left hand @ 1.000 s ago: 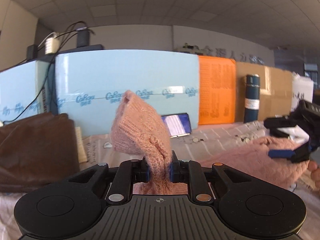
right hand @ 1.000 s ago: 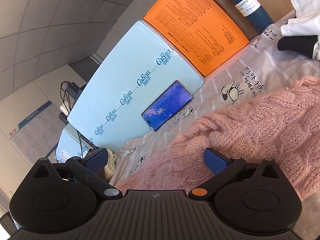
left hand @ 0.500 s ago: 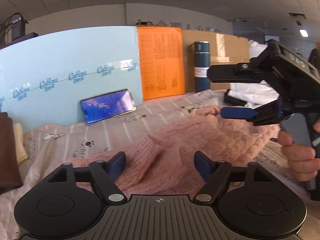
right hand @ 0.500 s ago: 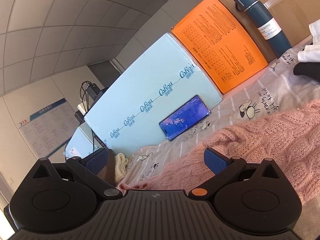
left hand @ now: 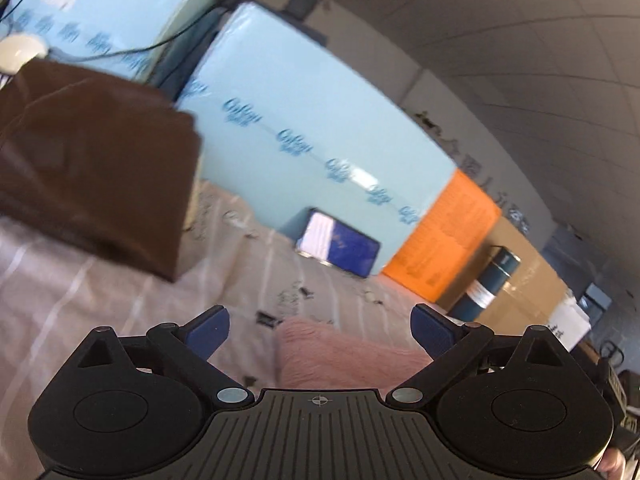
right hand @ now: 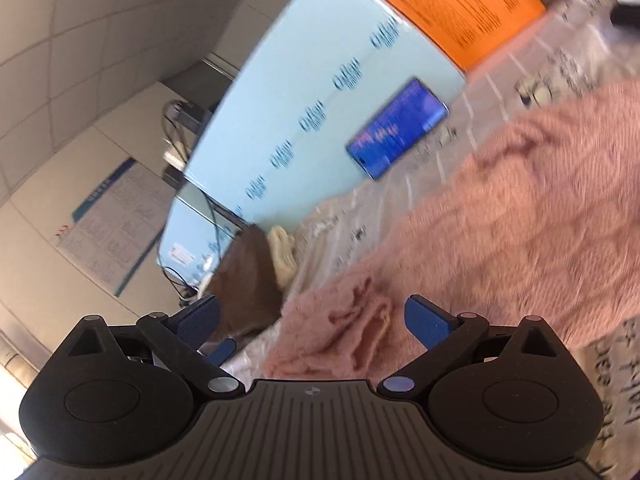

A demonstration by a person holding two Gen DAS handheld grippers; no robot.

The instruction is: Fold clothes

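A pink knit sweater lies spread on the patterned bedsheet. In the left wrist view only a folded pink edge of the sweater shows, low between the fingers. My left gripper is open and empty, just above that edge. My right gripper is open and empty over a bunched part of the sweater. A blue pad of the left gripper shows low in the right wrist view.
A brown folded garment lies at the left, with a cream cloth beside it. Light-blue foam boards, an orange board, a propped phone, a blue flask and cardboard boxes line the back.
One second ago my left gripper held a sweater sleeve up; it has let go and swung left, tilted. My right gripper stayed open and dropped closer to the sweater.
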